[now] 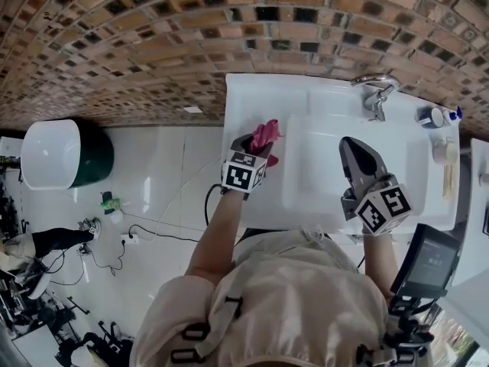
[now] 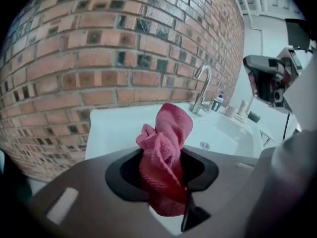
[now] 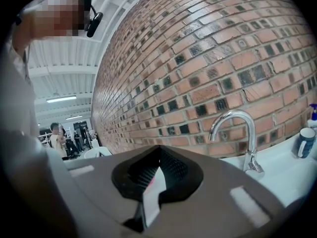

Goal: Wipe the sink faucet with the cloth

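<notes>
A crumpled pink cloth (image 1: 264, 136) (image 2: 166, 148) sticks up between the pads of my left gripper (image 1: 252, 145) (image 2: 163, 170), which is shut on it above the left rim of the white sink (image 1: 252, 98) (image 2: 233, 133). The chrome faucet (image 1: 376, 90) (image 2: 202, 86) (image 3: 237, 133) stands at the back of the sink against the brick wall, to the right of the cloth and apart from it. My right gripper (image 1: 353, 150) (image 3: 157, 155) hovers over the basin in front of the faucet, its tips together with nothing held.
A blue-and-white mug (image 1: 434, 117) (image 3: 303, 142) and a pump bottle (image 3: 311, 118) stand on the sink's right ledge with other small items. A brick wall (image 1: 153, 37) runs behind. A white tub (image 1: 50, 153) and cables (image 1: 153, 232) lie on the floor to the left.
</notes>
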`<state>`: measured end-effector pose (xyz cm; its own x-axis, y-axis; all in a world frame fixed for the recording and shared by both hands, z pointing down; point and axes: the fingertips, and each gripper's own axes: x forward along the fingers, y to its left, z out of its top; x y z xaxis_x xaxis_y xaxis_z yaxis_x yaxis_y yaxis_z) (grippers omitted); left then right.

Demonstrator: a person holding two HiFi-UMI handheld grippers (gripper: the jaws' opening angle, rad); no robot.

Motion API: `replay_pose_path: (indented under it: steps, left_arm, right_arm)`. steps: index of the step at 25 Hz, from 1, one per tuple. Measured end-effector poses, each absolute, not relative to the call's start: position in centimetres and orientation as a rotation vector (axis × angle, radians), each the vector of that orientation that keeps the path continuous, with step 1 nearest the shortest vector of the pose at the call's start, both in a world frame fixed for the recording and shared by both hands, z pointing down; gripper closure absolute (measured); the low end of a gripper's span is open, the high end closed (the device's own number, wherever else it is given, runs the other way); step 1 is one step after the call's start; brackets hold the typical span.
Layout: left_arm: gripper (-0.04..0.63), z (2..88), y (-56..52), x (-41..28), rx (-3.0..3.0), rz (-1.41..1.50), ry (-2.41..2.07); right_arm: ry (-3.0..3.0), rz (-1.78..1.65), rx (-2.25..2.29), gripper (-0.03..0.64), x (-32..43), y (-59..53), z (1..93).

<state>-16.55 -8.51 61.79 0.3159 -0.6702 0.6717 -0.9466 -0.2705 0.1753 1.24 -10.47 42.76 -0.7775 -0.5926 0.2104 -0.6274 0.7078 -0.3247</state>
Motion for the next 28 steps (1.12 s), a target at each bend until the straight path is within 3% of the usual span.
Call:
replay_pose_path:
  steps: [12,28]
  left_arm:
    - [0.44,43.8,-16.0,-6.0,2.516,0.384,-1.431]
    - [0.437,40.2,-26.3,8.2,2.699,0.414,-1.214]
  right_arm:
    - [-2.876,0.43,1.129,0.627,5.7,-11.4,37.9]
    - [-2.79,0.429,1.331,0.626,14.7,-13.9,37.6]
